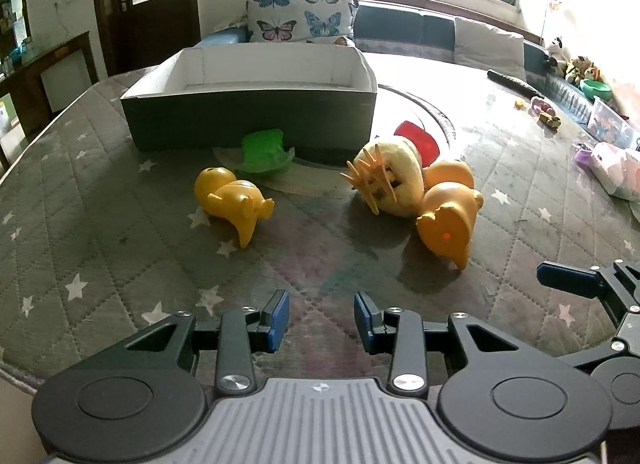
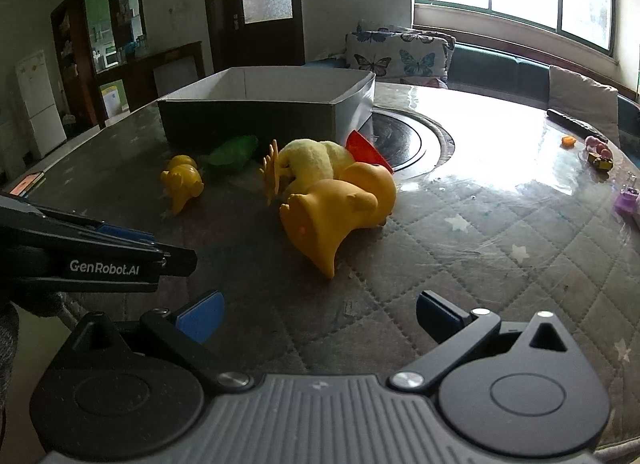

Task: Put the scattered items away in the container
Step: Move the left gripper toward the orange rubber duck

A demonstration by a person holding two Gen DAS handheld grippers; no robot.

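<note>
We see only part of the red toy (image 1: 420, 140), hidden behind the plush (image 1: 394, 174); the green toy (image 1: 264, 150) masks the box's (image 1: 248, 116) base, and far-right trinkets (image 1: 550, 118) stay too small to identify.

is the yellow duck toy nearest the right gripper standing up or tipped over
Tipped over. The yellow duck toy lies on its side on the table.
</note>
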